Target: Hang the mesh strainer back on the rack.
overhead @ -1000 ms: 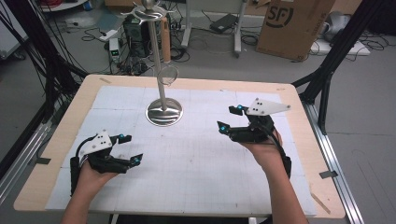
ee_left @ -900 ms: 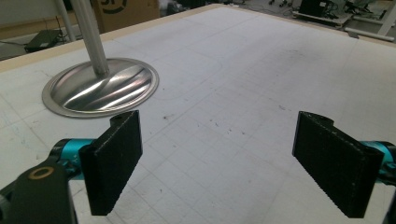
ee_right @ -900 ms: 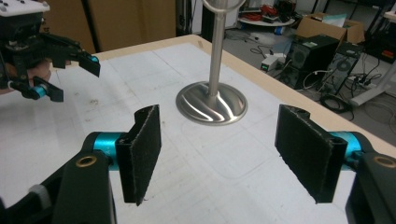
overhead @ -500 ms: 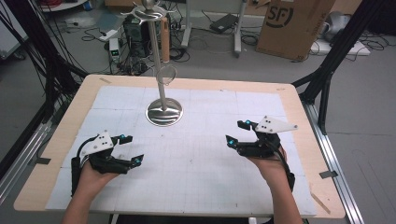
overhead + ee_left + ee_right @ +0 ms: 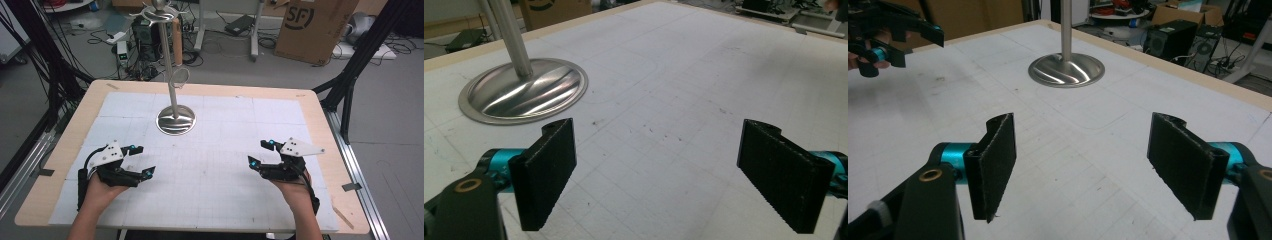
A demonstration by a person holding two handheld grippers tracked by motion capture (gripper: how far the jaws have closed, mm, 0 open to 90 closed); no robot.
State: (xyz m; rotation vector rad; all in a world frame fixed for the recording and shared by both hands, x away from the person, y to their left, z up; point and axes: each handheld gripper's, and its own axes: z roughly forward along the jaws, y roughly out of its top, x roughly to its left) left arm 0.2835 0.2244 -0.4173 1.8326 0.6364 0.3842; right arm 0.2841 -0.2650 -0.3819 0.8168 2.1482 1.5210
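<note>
The polished metal hanger stand (image 5: 175,107) stands upright near the far left of the surface (image 5: 230,150), probably rigid, bottom-heavy and slippery, best gripped on its slim pole, while left gripper (image 5: 142,161) and right gripper (image 5: 261,153) fingers gape empty, the right's having just widened.

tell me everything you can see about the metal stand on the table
The metal stand is shiny, silver-coloured metal, like polished steel. It has a round, slightly domed base with swirled reflections, and a slim straight pole rising upright from its middle. Partway up the pole hangs a wire ring, and the top carries curved hook-like arms under a small ball. It stands on the white gridded mat toward the far side of the table, left of centre. Nothing hangs on it, and neither gripper touches it.
</note>
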